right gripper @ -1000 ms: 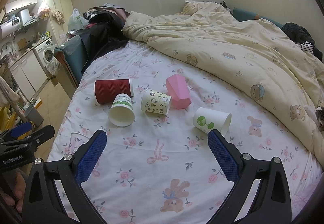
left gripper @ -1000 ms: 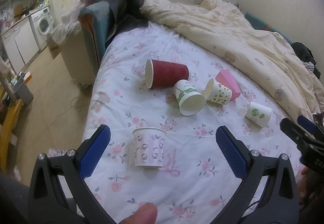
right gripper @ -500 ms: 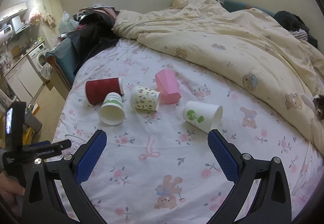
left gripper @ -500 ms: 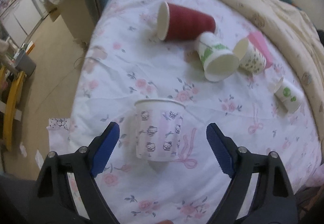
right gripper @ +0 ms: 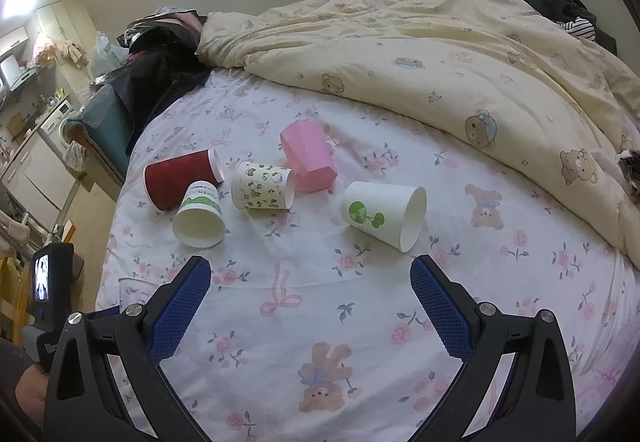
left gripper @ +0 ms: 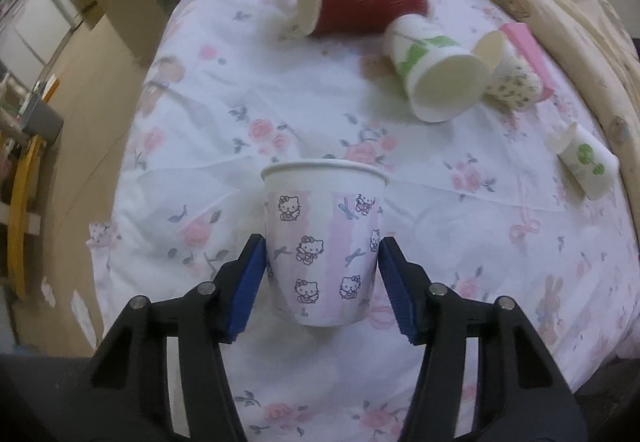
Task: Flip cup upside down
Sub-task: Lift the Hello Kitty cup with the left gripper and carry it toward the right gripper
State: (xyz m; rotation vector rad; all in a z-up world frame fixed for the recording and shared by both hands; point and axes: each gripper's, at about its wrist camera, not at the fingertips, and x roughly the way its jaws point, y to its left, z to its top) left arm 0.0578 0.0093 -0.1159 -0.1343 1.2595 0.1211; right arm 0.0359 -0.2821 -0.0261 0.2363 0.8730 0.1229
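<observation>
A white paper cup with cartoon cat prints (left gripper: 323, 242) stands upright on the flowered bedsheet (left gripper: 208, 130). My left gripper (left gripper: 322, 262) has closed on it, both blue pads touching its sides near the lower half. In the right wrist view only the cup's rim (right gripper: 132, 288) shows at the far left, behind the left gripper's body. My right gripper (right gripper: 310, 282) is open and empty, hovering over the sheet near the bed's front edge.
Several cups lie on their sides further back: a red ribbed one (left gripper: 360, 2), a white one with green leaves (left gripper: 436, 78), a patterned cream one (left gripper: 508, 78), a pink one (right gripper: 308, 158), and a white one with a green tree (right gripper: 384, 214). A cream duvet (right gripper: 440, 54) covers the right.
My left gripper moved forward and down around the cat-print cup and closed its pads onto the cup's sides. My right gripper shifted only slightly and stayed open.
</observation>
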